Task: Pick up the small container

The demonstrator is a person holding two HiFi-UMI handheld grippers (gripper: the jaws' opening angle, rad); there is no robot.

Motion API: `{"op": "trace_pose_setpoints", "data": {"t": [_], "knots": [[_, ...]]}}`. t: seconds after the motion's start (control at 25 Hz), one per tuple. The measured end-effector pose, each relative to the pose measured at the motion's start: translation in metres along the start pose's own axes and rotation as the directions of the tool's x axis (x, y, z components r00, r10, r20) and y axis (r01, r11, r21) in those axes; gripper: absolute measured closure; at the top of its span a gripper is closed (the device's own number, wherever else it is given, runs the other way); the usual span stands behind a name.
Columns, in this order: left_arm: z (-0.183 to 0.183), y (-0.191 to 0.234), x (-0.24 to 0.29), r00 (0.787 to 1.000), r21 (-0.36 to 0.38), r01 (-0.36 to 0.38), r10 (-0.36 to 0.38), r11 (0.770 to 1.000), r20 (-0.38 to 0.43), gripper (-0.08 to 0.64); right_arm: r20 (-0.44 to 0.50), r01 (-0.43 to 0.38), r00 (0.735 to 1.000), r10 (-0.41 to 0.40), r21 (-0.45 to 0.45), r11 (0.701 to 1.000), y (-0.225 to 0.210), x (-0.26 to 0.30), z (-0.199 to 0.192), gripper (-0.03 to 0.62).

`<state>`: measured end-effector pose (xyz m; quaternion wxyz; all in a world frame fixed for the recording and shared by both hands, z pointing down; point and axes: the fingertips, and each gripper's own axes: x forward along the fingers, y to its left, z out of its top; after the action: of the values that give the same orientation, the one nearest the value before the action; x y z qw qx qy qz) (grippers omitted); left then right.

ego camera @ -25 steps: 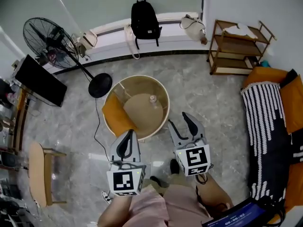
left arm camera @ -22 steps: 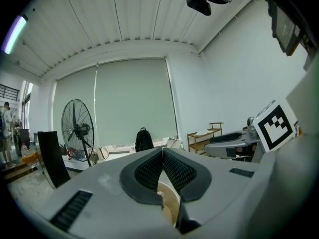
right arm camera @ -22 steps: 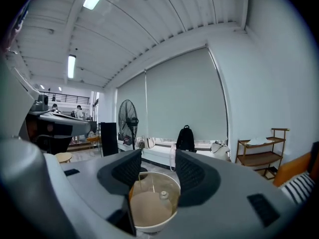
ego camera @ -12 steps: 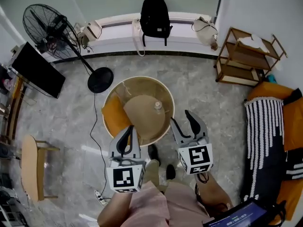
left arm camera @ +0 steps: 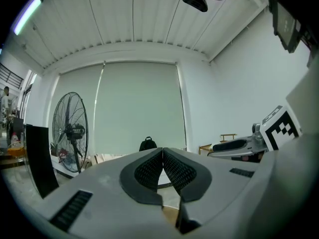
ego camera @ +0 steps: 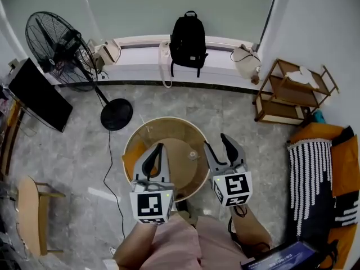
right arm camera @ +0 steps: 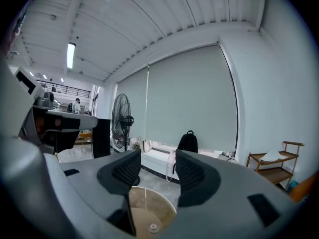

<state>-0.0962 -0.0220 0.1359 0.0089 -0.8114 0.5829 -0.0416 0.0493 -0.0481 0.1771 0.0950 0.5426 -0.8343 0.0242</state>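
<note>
The small container (ego camera: pixel 193 155), pale and clear with a round cap, stands on a round tan table (ego camera: pixel 169 129) with a raised rim. In the right gripper view the container (right arm camera: pixel 153 228) shows low between the jaws, on the table (right arm camera: pixel 164 203). My left gripper (ego camera: pixel 159 148) is shut and empty, over the table's near left part. My right gripper (ego camera: pixel 216 141) is open at the table's near right rim, to the right of the container and not touching it. In its own view the left gripper (left arm camera: pixel 162 151) has its jaws pressed together; the right gripper (right arm camera: pixel 157 156) has a clear gap.
An orange cushion (ego camera: pixel 130 156) lies at the table's left side. A standing fan (ego camera: pixel 56 44) with its black base (ego camera: pixel 116 114) is behind on the left. A black backpack (ego camera: pixel 188 41) leans on the back ledge. A wooden shelf (ego camera: pixel 292 91) and an orange sofa (ego camera: pixel 343 173) are on the right.
The person has stepped toward the table. Both grippers now reach over its near rim, closer to the container. The jaws have not changed.
</note>
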Motion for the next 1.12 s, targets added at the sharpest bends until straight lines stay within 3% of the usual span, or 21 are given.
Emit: {"op": "trace_pose_setpoints", "data": {"t": [0.36,0.72,1.12], "knots": [[-0.025,0.023,0.041,0.997,-0.031,0.027,-0.029,0.999,-0.072,0.548,0.003,0.044,0.999,-0.043,-0.003,0.999,-0.017,0.038,0.008,0.370],[-0.042,0.008,0.079,0.993,-0.050,0.019,-0.025,0.999,-0.112,0.548,-0.034,-0.003,0.999,0.003,0.019,1.000,-0.040,0.067,-0.009,0.368],[-0.092,0.006,0.104,0.980,-0.076,-0.013,-0.002,0.997,-0.199,0.548,-0.118,-0.045,0.992,0.051,0.053,0.998,-0.042,0.091,-0.069,0.365]]}}
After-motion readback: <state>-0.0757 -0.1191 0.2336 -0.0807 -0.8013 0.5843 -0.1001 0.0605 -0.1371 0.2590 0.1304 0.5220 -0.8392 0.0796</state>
